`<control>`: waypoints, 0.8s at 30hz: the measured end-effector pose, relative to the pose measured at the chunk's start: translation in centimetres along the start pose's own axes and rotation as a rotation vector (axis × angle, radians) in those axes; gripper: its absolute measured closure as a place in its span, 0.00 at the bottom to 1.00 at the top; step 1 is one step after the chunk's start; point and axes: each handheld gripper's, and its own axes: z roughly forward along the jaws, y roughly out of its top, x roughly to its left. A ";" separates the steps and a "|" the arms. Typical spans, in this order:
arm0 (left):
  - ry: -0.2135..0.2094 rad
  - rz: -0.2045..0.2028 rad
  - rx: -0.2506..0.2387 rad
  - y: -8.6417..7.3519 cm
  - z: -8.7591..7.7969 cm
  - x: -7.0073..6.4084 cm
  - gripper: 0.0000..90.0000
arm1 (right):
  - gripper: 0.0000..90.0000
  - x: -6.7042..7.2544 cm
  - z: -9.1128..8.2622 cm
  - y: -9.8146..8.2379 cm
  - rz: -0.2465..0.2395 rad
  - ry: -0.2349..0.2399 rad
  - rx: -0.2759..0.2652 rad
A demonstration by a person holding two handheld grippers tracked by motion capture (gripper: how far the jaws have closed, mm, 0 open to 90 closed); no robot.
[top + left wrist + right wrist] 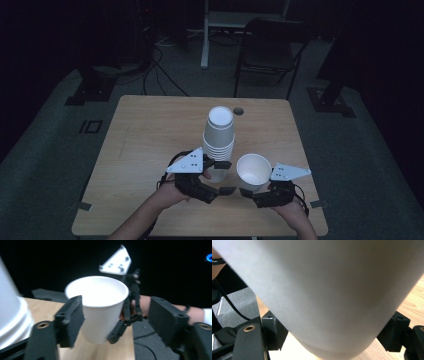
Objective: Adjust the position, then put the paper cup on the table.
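Paper cup [253, 171], white and mouth up, sits right of centre in the lower half of the high view, gripped by the right gripper [250, 192], whose black jaws press on its wall from either side. In the right gripper view the cup's [329, 297] pale side looms across the frame with a jaw block at the lower left and another at the lower right, both against it. Its base hangs clear above the wooden table [145, 130] in the left gripper view, where the cup [98, 307] stands at centre.

Left gripper [226, 177] lies just left of the cup, its jaws spread apart; the left gripper view shows the cup between them but the right-hand jaw well clear of it, so nothing is clamped there.

Stack of cups [219, 137], upside down, rises just above and left of the held cup, near the table's middle. A dark chair [270, 47] stands beyond the table at the top of the frame.
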 end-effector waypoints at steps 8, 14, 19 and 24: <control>0.113 -0.028 -0.018 -1.2 -2.9 0.5 0.20 | 0.26 -0.5 -0.8 0.3 0.007 -0.036 -0.024; 0.196 -0.076 -0.032 -2.7 -5.4 1.3 0.16 | 0.26 -0.9 -1.1 0.4 0.011 -0.066 -0.037; 0.280 -0.092 -0.019 -3.7 -7.1 2.1 0.10 | 0.26 -1.6 -1.2 0.5 0.024 -0.100 -0.064; 0.358 -0.118 0.002 -5.1 -8.2 2.7 0.02 | 0.26 -2.3 -1.2 0.7 0.039 -0.146 -0.085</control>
